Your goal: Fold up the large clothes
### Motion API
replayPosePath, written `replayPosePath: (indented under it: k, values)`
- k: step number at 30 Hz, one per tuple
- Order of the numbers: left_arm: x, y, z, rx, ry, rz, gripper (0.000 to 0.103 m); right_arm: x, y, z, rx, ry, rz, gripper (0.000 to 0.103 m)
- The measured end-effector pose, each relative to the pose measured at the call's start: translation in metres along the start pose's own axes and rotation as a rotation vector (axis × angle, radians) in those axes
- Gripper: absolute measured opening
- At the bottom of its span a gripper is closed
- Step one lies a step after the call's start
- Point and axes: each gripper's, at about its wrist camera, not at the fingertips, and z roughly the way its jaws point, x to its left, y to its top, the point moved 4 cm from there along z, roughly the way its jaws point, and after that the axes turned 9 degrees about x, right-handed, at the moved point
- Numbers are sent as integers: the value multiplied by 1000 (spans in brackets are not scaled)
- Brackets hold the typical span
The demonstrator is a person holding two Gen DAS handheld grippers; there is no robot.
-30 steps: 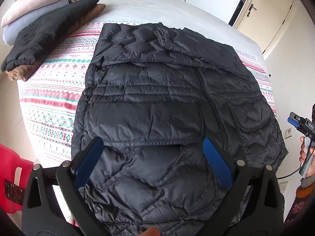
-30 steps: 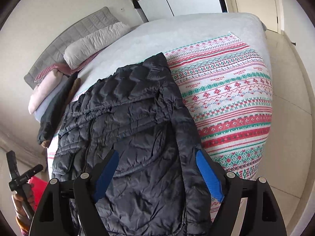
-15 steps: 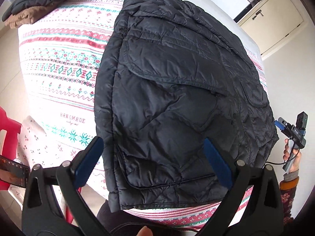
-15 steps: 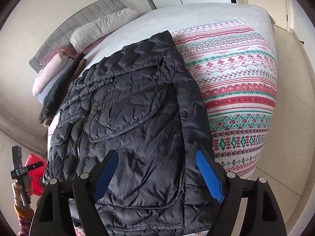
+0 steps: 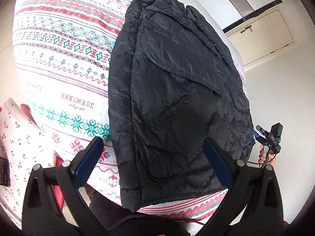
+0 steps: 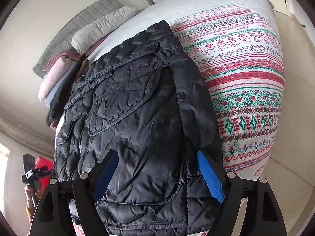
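A black quilted puffer jacket (image 5: 177, 90) lies spread on the bed, its hem reaching the near edge. It also shows in the right wrist view (image 6: 133, 114). My left gripper (image 5: 153, 157) is open and empty, hovering above the hem's left corner. My right gripper (image 6: 157, 173) is open and empty above the hem's right part. The right gripper shows small at the right in the left wrist view (image 5: 268, 137), and the left gripper at the lower left in the right wrist view (image 6: 31, 174).
The bed carries a red, green and white patterned blanket (image 5: 65, 63). Pillows (image 6: 102, 29) and a folded dark garment (image 6: 65, 90) lie at the head end. A red object (image 6: 44, 163) stands by the bed's left side. A door (image 5: 263, 37) is beyond.
Both grippers have drawn back toward the foot of the bed and tilted down over the jacket's hem. Both stay open. The jacket has not moved.
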Motion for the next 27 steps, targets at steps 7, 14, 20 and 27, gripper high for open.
replayPosePath:
  k: [7, 14, 20, 27]
  values:
    - [6, 1, 13, 39, -62, -12, 99, -18, 8, -11, -49, 22, 59, 83]
    - [-12, -10, 21, 69, -129, 60, 92, -22, -6, 11, 15, 151, 91, 83]
    - [-17, -19, 24, 133, -248, 59, 68, -14, -13, 11, 49, 195, 92, 61]
    - [-29, -26, 26, 136, -149, 94, 21, 8, -19, 10, 63, 86, -4, 21]
